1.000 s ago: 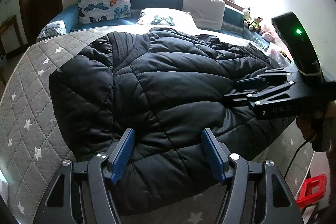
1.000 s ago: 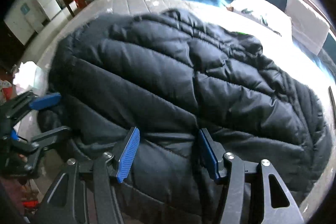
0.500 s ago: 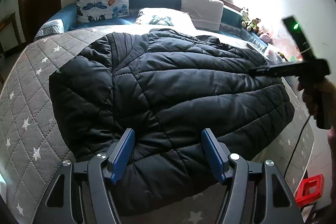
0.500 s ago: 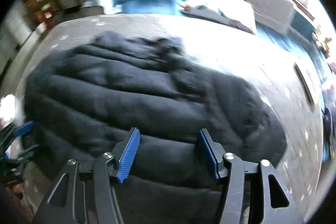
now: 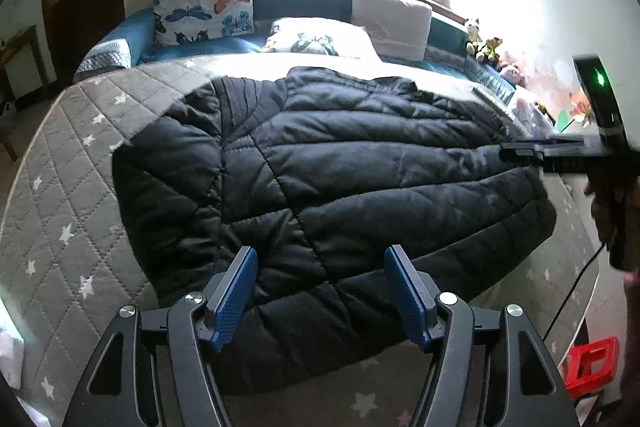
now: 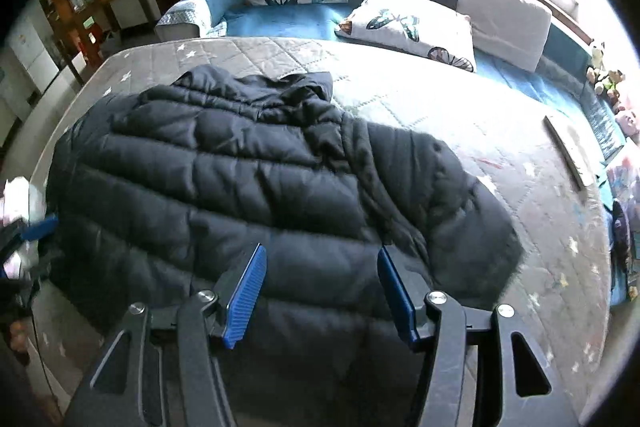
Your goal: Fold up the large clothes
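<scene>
A large black puffer jacket (image 5: 320,187) lies spread flat on the grey star-quilted mattress (image 5: 72,187). It also shows in the right wrist view (image 6: 260,187). My left gripper (image 5: 322,297) is open and empty, hovering over the jacket's near edge. My right gripper (image 6: 320,291) is open and empty above the jacket's near edge. In the left wrist view the right gripper (image 5: 560,151) shows side-on at the jacket's right end, held in a hand. The left gripper's blue fingertip (image 6: 40,227) shows at the left edge of the right wrist view.
Butterfly pillows (image 5: 204,5) and a white cushion (image 5: 390,23) lie at the bed's far end under the window. Stuffed toys (image 5: 486,45) sit at the far right. A red crate (image 5: 592,367) stands on the floor at right. A cable (image 5: 568,299) hangs from the right gripper.
The right gripper pulled back off the jacket's top to its right end and rose. Its view swung to take in the whole bed. The left gripper stayed still.
</scene>
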A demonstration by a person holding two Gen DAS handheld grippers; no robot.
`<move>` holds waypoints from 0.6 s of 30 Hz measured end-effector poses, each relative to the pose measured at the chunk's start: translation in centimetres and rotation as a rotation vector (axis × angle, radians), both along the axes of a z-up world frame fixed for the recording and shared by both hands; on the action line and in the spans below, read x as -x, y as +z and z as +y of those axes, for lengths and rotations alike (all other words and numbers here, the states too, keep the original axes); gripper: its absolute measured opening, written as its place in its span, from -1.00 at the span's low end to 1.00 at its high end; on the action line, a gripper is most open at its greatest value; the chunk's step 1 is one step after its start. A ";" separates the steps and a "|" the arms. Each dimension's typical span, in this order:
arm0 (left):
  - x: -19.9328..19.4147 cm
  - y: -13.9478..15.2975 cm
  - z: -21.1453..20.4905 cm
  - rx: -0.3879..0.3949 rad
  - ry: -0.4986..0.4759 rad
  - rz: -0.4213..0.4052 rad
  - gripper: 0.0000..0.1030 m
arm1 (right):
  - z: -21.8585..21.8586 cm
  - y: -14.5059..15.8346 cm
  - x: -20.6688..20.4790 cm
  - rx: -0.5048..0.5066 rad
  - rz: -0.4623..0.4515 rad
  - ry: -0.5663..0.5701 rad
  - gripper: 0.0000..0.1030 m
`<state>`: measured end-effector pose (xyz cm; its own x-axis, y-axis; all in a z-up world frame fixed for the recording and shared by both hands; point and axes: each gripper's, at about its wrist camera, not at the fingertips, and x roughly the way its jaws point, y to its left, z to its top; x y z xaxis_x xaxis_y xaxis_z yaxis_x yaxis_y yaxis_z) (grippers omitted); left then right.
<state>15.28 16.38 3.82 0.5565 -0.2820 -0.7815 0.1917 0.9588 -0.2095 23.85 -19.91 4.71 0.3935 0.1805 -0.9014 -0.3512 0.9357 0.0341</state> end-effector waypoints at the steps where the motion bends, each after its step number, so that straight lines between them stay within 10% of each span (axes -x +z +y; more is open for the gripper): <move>1: 0.3 0.5 0.0 -0.003 0.001 -0.015 0.36 | 0.1 -0.1 -0.2 0.002 -0.001 0.003 0.21; 18: 6.2 4.1 0.6 -0.048 0.065 -0.137 0.52 | -1.3 -1.1 2.4 -0.024 -0.037 -0.005 0.26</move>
